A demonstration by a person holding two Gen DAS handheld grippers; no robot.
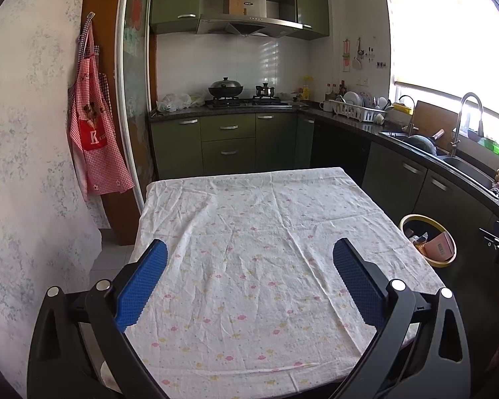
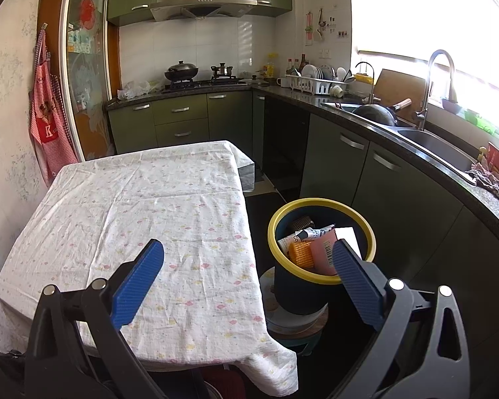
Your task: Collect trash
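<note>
With the cloth-covered bench [image 1: 249,249] showing no rubbish and the trash [image 2: 319,249] already in the yellow-rimmed bin [image 2: 319,281] beside it, a last check seems wise; the left gripper [image 1: 249,256] and right gripper [image 2: 248,257] hover, jaws wide apart, holding nothing.

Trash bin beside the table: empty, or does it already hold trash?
It holds trash. The yellow-rimmed bin stands upright with an orange piece, a pink package and crumpled paper inside.
</note>
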